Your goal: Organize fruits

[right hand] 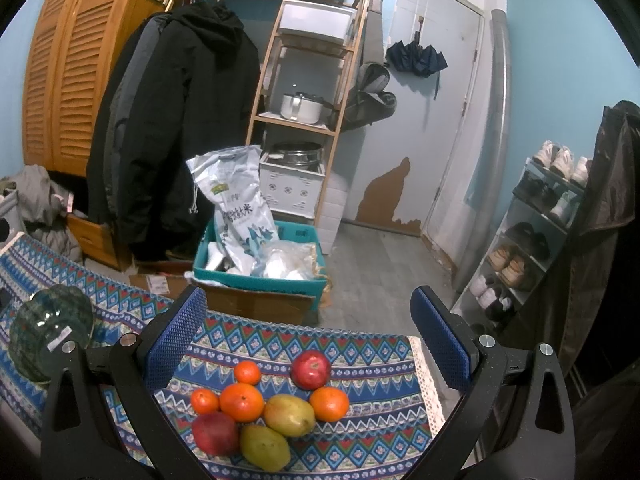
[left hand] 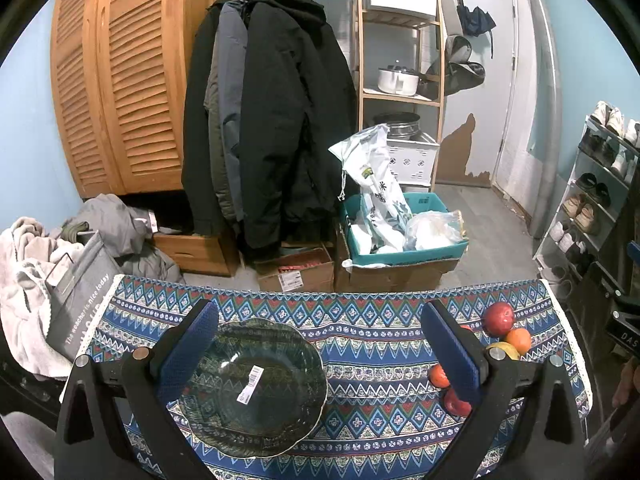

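Note:
A dark green glass bowl with a white sticker sits empty on the patterned tablecloth. My left gripper is open above it, the bowl nearer its left finger. The bowl also shows at the left of the right wrist view. My right gripper is open over a cluster of fruit: two red apples, two yellow-green mangoes and several oranges. Some of the fruit shows at the right of the left wrist view.
The table's far edge drops to the floor. Beyond it stand cardboard boxes, a teal bin with bags, hanging coats, a wooden shelf and a shoe rack. Laundry is heaped at the left.

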Motion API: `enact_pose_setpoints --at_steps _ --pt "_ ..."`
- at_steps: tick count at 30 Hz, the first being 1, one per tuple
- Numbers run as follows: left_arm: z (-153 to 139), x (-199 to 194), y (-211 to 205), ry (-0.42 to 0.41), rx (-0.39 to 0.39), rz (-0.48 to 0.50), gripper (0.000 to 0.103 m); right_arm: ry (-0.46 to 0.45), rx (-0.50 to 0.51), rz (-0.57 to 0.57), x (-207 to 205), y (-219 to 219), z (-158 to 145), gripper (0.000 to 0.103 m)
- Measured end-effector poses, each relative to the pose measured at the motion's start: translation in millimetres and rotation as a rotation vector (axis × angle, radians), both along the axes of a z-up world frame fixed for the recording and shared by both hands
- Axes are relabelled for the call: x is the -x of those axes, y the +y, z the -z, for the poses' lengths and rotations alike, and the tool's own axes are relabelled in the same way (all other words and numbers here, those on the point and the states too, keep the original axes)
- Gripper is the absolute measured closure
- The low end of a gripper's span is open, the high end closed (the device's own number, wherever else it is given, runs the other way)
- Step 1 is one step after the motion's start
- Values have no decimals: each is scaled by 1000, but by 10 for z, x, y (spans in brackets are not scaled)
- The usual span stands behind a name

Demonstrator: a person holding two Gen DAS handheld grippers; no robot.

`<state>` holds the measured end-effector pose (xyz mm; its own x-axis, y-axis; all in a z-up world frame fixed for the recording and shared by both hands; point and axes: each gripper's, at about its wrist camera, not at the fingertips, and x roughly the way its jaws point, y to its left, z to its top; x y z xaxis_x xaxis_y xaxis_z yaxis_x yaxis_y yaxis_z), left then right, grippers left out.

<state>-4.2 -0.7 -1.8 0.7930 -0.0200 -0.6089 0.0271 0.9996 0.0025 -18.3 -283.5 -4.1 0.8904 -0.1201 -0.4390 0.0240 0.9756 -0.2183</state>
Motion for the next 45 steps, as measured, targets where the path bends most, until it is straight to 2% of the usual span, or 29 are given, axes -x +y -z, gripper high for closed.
enact_pose_setpoints --at_steps 28,36,45 --pt "48 -46 -78 19 -3 18 1 30 12 6 30 -183 105 3" --pt "256 -112 -336 79 -23 80 1 132 -18 18 -65 -325 323 3" --pt "668 -195 -720 168 -98 154 1 274 -56 34 -151 -523 648 3"
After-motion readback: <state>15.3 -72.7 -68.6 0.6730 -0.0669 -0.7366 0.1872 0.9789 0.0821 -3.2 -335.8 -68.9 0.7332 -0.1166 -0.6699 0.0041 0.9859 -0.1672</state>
